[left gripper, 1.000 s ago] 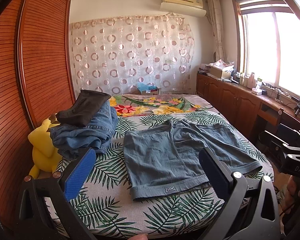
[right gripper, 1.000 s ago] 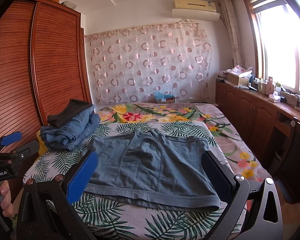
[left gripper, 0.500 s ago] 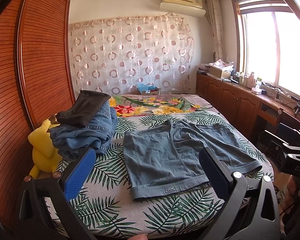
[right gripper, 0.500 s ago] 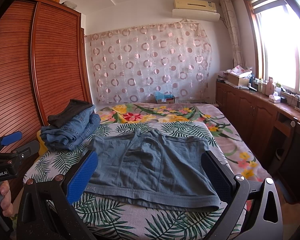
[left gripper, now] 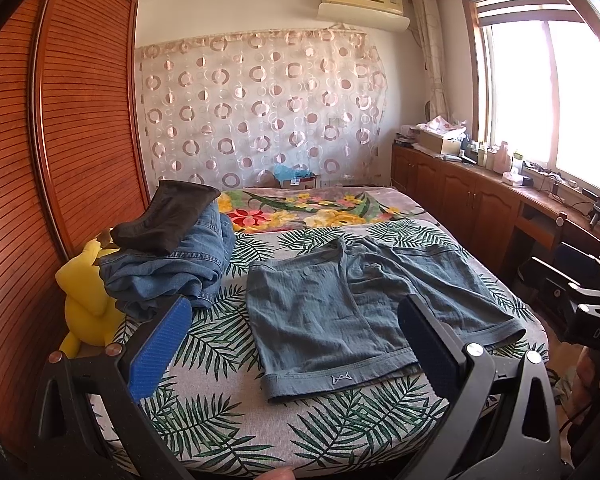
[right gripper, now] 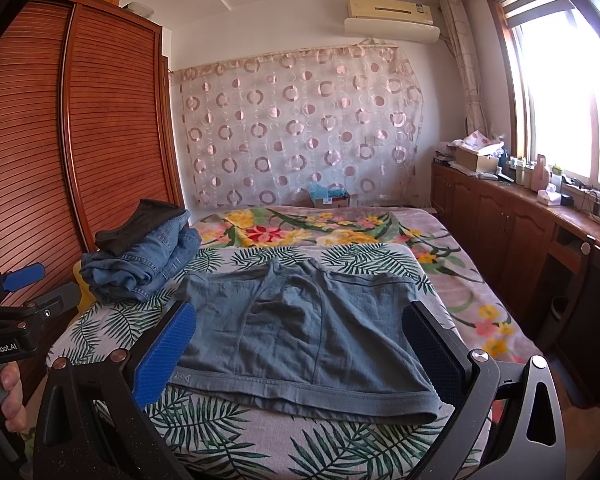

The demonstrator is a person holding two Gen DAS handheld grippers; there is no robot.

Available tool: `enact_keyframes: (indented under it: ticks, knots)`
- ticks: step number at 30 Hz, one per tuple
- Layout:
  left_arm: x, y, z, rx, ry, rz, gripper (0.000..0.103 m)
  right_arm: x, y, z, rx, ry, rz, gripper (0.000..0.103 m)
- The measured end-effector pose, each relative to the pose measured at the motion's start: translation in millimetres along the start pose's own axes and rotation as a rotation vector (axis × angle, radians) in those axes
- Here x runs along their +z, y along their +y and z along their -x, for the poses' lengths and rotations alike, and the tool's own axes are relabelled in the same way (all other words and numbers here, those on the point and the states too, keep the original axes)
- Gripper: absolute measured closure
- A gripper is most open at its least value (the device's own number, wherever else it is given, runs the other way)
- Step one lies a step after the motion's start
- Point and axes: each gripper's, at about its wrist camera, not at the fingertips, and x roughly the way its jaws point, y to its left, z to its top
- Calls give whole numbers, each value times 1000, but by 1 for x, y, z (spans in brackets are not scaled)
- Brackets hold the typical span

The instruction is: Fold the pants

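Grey-blue shorts [left gripper: 352, 312] lie spread flat on the leaf-print bedcover [left gripper: 228, 412], waistband nearest me; they also show in the right wrist view [right gripper: 300, 336]. My left gripper [left gripper: 292, 348] is open and empty, held in front of the bed's near edge, apart from the shorts. My right gripper [right gripper: 296, 350] is open and empty, also short of the near edge. The right gripper's body shows at the right edge of the left wrist view [left gripper: 580, 312]. The left gripper shows at the left of the right wrist view [right gripper: 16, 312].
A pile of folded jeans with a dark garment on top [left gripper: 172, 260] sits on the bed's left side, also in the right wrist view [right gripper: 140, 256]. A yellow plush toy [left gripper: 88, 300] is beside it. A wooden wardrobe [left gripper: 40, 180] stands left, cabinets [right gripper: 520, 240] right.
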Motion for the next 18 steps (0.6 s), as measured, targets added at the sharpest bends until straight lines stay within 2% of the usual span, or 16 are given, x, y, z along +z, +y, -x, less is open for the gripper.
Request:
enact_keyframes:
  ticks: [9,18]
  knots:
    - [-10,1,-15,-23,42,-20,0,-4,-5,-6,7,23,-1,0]
    - [-36,7,-48,-43,144,-24,0,-13,-12,-22,2,90,3,0]
